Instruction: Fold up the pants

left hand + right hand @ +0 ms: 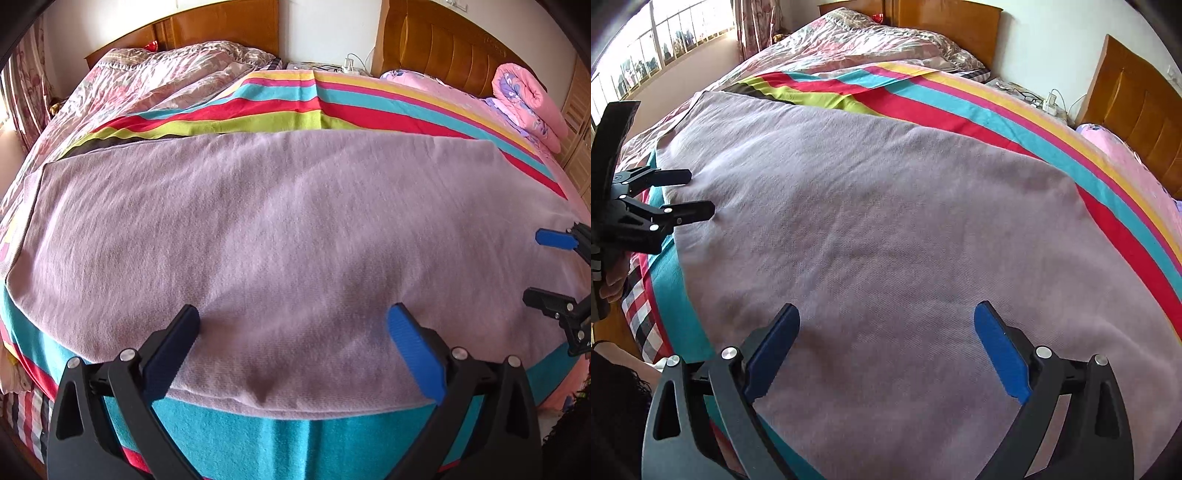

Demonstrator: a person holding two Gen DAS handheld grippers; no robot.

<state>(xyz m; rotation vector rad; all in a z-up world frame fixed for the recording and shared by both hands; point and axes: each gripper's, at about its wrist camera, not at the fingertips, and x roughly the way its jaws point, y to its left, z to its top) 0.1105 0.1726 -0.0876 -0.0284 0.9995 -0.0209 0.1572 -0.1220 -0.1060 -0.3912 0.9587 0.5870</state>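
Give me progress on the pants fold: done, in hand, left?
Done: the lilac pants lie flat as one broad panel on the striped blanket, so possibly one fold is in. In hand: nothing; the left tongs and right tongs are both open over the near edge. Left: grip that edge and fold smaller.

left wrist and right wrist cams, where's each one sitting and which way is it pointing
Left wrist view: sits on the left gripper at the bed's near edge, looking across the lilac pants toward the headboards; its own open fingers show, with the right gripper at the right edge.
Right wrist view: sits on the right gripper over the pants, angled toward the window and headboards; own open fingers show, with the left gripper and a hand at left.
Shared: pants, striped blanket, headboards, each other's gripper.
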